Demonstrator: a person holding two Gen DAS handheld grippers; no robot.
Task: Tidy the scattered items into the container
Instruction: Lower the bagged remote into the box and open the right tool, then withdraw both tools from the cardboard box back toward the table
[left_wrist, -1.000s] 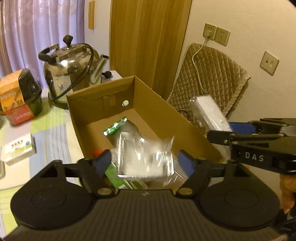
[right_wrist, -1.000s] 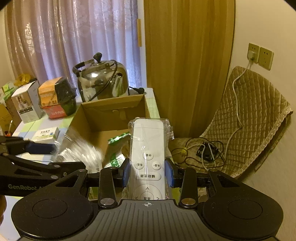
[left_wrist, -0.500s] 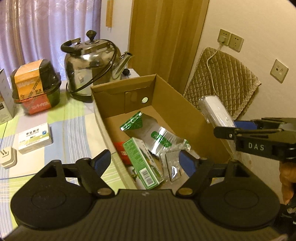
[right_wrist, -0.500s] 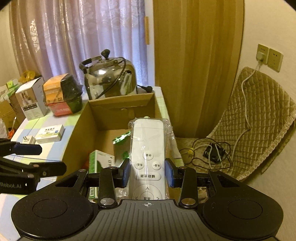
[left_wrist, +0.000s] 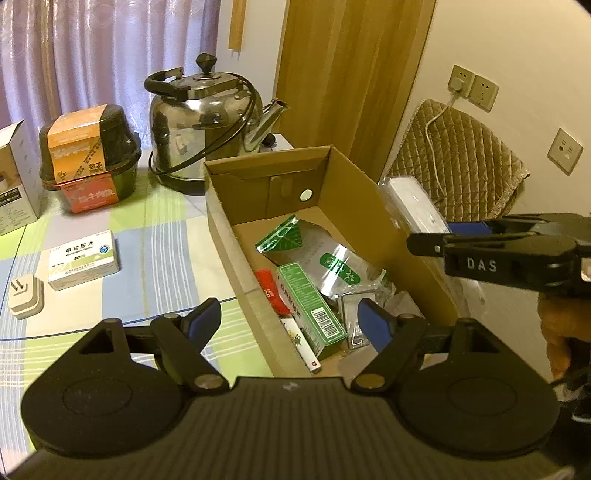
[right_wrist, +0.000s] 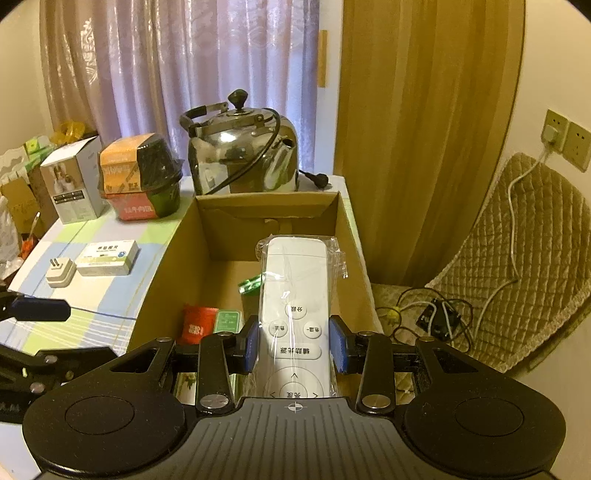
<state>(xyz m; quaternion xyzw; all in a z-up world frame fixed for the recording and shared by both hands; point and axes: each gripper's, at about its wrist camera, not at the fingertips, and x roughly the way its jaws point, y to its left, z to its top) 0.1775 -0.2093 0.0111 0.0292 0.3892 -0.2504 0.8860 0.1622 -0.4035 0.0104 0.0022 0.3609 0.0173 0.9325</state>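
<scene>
An open cardboard box (left_wrist: 376, 184) (right_wrist: 166, 266) stands at the table's right edge, holding green packets, a green carton (left_wrist: 312, 306), a red item and a clear plastic pack (left_wrist: 354, 306). My left gripper (left_wrist: 291, 319) is open and empty above the box's near left wall. My right gripper (right_wrist: 295, 339) is shut on a white remote control in a clear bag (right_wrist: 295, 295) (left_wrist: 413, 206), held over the right side of the box. A white medicine box (left_wrist: 83, 260) (right_wrist: 107, 256) and a white plug adapter (left_wrist: 26, 301) (right_wrist: 59, 273) lie on the striped tablecloth left of the box.
A steel kettle (left_wrist: 207, 122) stands behind the box. A black and orange food tub (left_wrist: 88, 155) and a white carton (right_wrist: 72, 184) sit at the back left. A quilted chair (right_wrist: 517, 258) with cables is right of the table, against the wall.
The clear plastic pack left my left gripper and dropped into the box. The left gripper then drew back to the left. My right gripper, still holding the remote, shifted over the box.
</scene>
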